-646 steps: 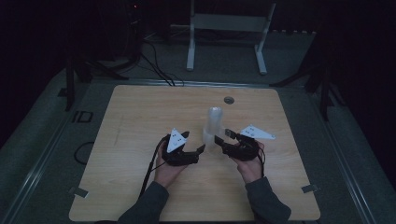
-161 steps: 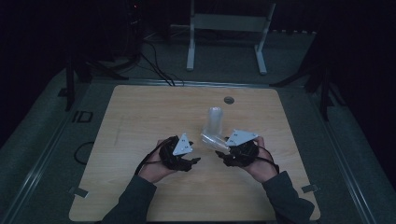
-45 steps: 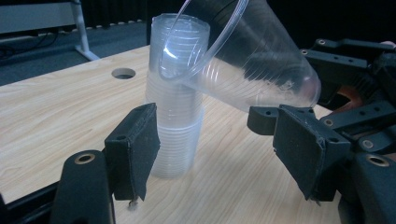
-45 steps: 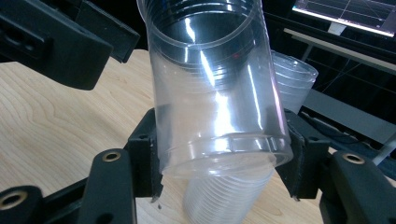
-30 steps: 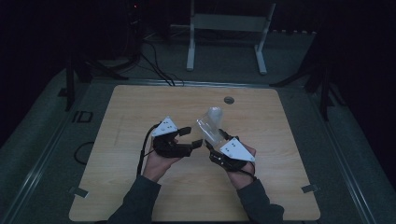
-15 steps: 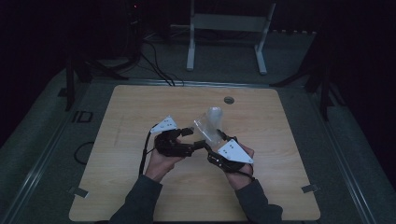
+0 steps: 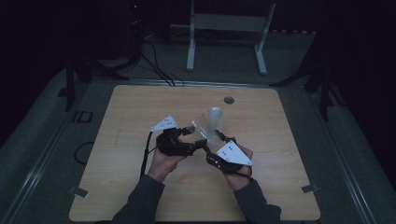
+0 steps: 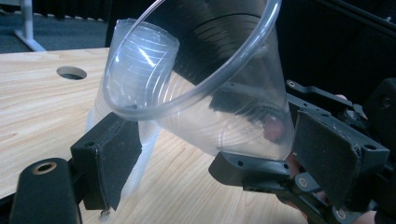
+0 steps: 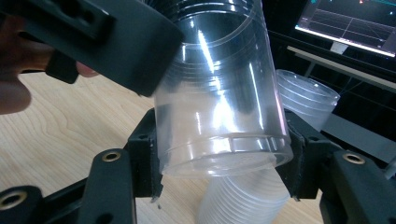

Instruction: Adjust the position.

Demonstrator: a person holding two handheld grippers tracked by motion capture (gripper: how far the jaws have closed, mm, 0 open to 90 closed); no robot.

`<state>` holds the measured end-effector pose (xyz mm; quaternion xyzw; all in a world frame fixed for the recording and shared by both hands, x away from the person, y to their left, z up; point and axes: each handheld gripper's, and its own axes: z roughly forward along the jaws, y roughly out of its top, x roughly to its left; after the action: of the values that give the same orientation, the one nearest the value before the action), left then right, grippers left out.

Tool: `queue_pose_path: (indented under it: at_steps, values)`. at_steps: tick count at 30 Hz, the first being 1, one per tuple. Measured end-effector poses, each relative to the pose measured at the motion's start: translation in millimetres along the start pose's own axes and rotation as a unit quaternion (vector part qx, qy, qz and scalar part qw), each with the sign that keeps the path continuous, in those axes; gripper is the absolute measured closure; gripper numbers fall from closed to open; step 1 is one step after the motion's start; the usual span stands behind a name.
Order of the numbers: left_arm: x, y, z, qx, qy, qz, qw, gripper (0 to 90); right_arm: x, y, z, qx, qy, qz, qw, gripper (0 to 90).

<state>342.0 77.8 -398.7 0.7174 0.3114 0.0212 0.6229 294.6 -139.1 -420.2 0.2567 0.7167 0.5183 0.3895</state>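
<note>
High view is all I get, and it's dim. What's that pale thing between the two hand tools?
Observer: A clear plastic cup, tipped over. The right gripper clamps its bottom end from both sides.
Operator: Just one cup?
Observer: One in hand. A stack of cups stands on the table behind it.
Operator: Anything inside it?
Observer: It looks empty. Its mouth faces the left gripper, and I can see through to the base.

Cup point(image 9: 219, 116): clear glossy ribbed plastic. Gripper point(image 9: 219, 182) jaws: matt black plastic. Worktop point(image 7: 140, 107): pale smooth wood grain.
</note>
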Motion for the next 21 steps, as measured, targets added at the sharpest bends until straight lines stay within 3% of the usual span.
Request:
queue_pose_path:
  at_steps: [14,21]
  values:
    - [0.2,2.0,3.4,-0.027,-0.008,-0.016,0.9995,15.7,0.8,0.6,-0.6,-0.006,0.003,0.000,1.0000,41.6]
    - [3.6,2.5,4.4,-0.047,-0.023,-0.039,0.9978,18.4,-0.7,0.9,-1.5,-0.008,0.005,-0.001,1.0000,41.5]
